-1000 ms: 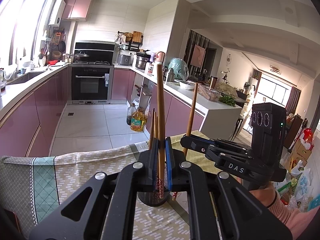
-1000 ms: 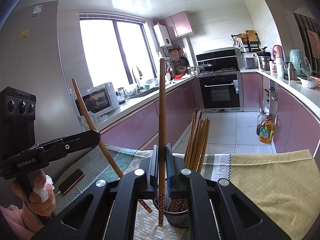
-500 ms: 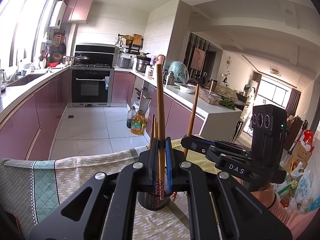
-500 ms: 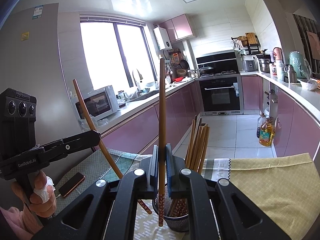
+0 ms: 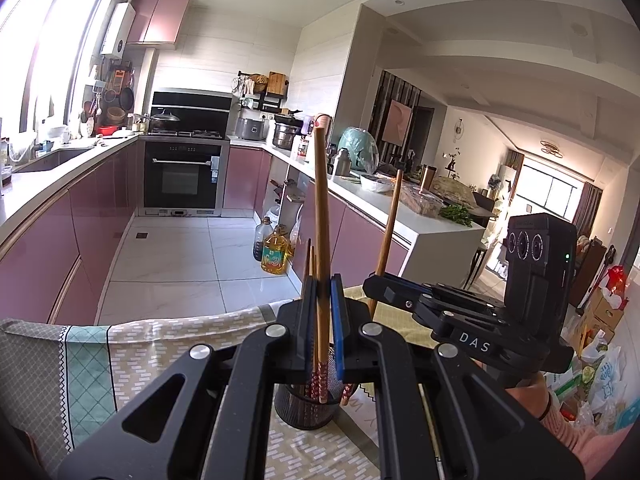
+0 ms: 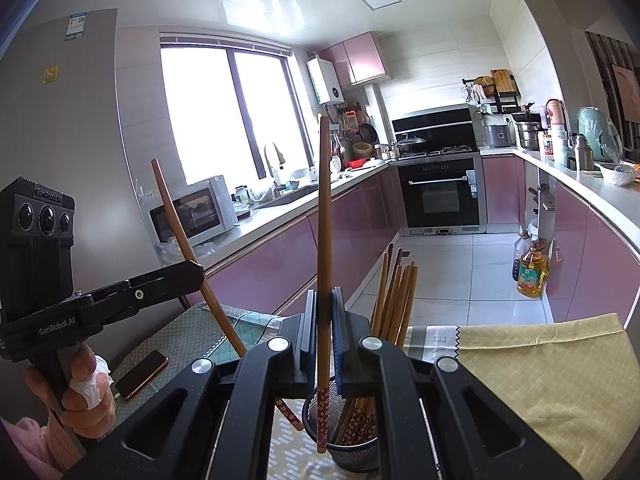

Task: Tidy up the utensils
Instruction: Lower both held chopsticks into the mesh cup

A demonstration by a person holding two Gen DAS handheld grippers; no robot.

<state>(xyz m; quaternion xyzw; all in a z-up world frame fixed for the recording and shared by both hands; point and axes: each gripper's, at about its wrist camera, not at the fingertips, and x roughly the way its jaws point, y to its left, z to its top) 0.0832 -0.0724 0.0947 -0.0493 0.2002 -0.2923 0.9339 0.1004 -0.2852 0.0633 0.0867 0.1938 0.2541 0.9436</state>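
Both grippers clamp one chopstick each, near upright, patterned ends down. Left gripper point(image 5: 321, 320) fingers pinch its chopstick point(image 5: 321, 216) with the tip over the mesh cup point(image 5: 304, 408); right gripper point(image 6: 321, 332) likewise holds its chopstick point(image 6: 323, 216) over the cup's near rim. Cup sits on the cloth-covered worktop point(image 6: 540, 364), away from its edges, already crowded with the bundle point(image 6: 394, 292).

Risks:
- Tip catches the rim or bundle on release, bounces out.
- Two sticks converging on one cup: they clash.
- Light cup could tip.
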